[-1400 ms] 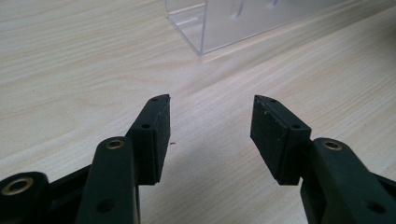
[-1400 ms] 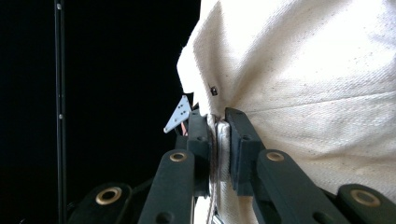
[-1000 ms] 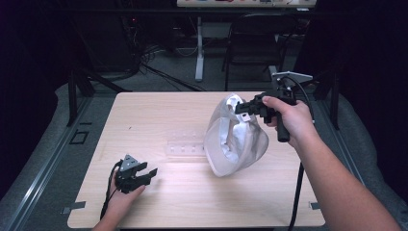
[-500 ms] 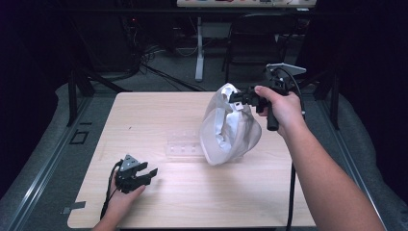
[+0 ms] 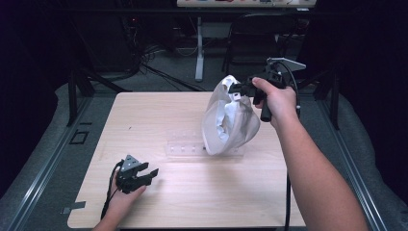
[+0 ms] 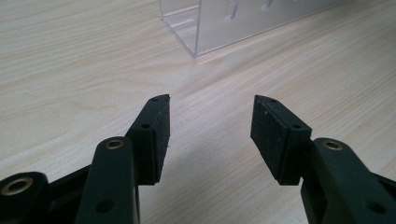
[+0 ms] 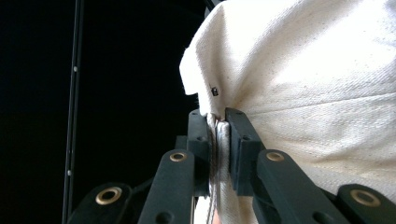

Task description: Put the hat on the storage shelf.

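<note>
A white cloth (image 5: pixel 226 120) hangs bunched above the right half of the table, its lower end touching a clear plastic rack (image 5: pixel 192 148). My right gripper (image 5: pixel 235 88) is shut on the cloth's top edge; in the right gripper view the cloth (image 7: pixel 303 79) is pinched between the jaws (image 7: pixel 217 135). My left gripper (image 5: pixel 146 175) rests low at the table's front left, open, with nothing between its fingers. In the left gripper view the open gripper (image 6: pixel 210 121) points over bare wood toward the clear rack (image 6: pixel 233 21).
The light wooden table (image 5: pixel 144 120) stands on a grey floor, with dark frame legs, cables and a chair behind it. A cable trails from each gripper toward the front edge.
My right gripper has lifted the cloth higher and carried it back and slightly left. The left gripper has stayed where it was.
</note>
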The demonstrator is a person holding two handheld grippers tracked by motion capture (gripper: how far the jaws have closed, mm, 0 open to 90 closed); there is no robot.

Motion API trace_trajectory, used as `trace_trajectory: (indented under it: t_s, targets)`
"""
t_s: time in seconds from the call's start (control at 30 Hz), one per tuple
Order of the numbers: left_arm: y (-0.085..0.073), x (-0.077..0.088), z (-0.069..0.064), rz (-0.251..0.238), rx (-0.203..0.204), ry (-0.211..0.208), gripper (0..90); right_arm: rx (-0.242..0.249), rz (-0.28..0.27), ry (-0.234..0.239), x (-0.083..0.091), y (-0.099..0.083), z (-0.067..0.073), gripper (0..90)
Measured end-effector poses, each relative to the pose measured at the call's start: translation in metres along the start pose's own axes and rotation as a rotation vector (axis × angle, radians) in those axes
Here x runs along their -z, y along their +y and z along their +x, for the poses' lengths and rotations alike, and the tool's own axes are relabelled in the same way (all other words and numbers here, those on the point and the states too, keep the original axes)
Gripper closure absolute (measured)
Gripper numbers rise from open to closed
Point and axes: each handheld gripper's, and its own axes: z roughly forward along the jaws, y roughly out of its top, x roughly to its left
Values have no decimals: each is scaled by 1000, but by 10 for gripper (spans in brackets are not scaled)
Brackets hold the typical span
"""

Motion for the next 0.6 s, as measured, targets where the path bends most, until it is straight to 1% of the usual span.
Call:
trace_trajectory:
  t_s: [0.03, 0.13, 0.2, 0.27, 0.3, 0.33, 0.37, 0.4, 0.43, 0.47, 0.5, 0.53, 0.57, 0.6]
  targets:
    - [0, 0, 0, 9, -3, -5, 479, -1, -4, 2, 0, 1, 0, 814]
    - [1, 0, 0, 7, -6, -15, 482, -1, -19, 3, -2, 2, -1, 814]
    - [1, -1, -2, -1, 1, -18, 489, -9, -34, 4, -3, 3, -2, 815]
    - [1, -1, -2, -4, -3, -20, 490, -11, -39, 0, -4, 4, -3, 814]
    - [3, -1, -5, -4, -10, -21, 490, -14, -48, -14, -5, 4, -4, 815]
    - [3, -1, -5, -4, -10, -21, 490, -14, -48, -17, -6, 4, -6, 814]
    - [5, -2, -7, -7, -19, -31, 490, -14, -48, -17, -6, 4, -6, 814]
    - [6, -2, -10, -11, -19, -36, 489, -22, -60, -16, -7, 4, -8, 814]
    - [6, -2, -10, -11, -19, -36, 489, -18, -57, -21, -8, 4, -10, 814]
    - [8, -3, -12, -13, -25, -43, 489, -13, -55, -22, -9, 4, -11, 814]
    - [14, -4, -19, -3, -37, -51, 488, -15, -51, -18, -9, 4, -11, 814]
    - [14, -4, -19, -3, -37, -51, 489, -15, -51, -18, -9, 4, -11, 814]
    - [21, -5, -29, 3, -47, -55, 490, -15, -46, -7, -10, 4, -12, 814]
    - [26, -6, -33, 18, -55, -69, 489, -15, -50, -13, -10, 4, -12, 814]
